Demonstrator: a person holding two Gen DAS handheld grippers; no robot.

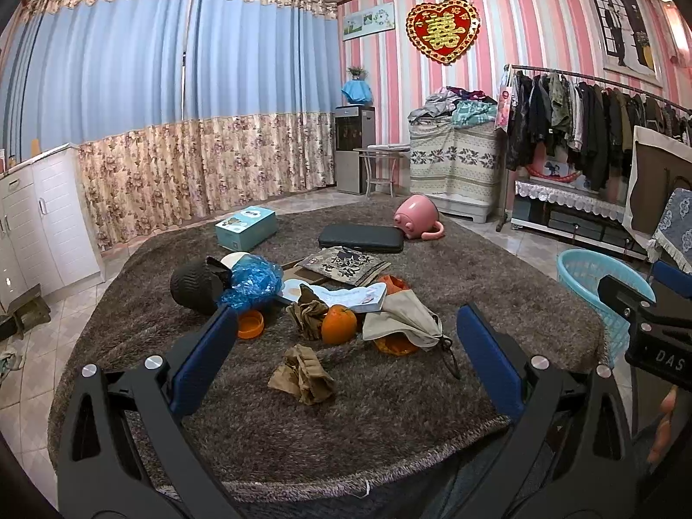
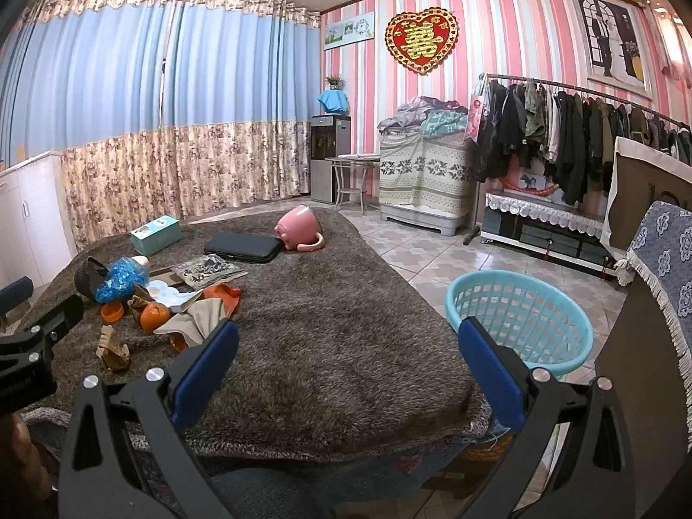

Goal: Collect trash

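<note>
The left gripper (image 1: 346,346) hung wide open and empty over the crumpled brown paper (image 1: 302,374) at lower centre, seemingly lined up to grab it. The right gripper (image 2: 348,357), equally spread and empty, pointed toward the blue basket (image 2: 519,318) at right, likely the trash's destination.

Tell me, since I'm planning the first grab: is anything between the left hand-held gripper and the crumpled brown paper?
Nothing visible. The left hand-held gripper is open, and the crumpled brown paper lies alone on the carpet, apart from the orange.
</note>
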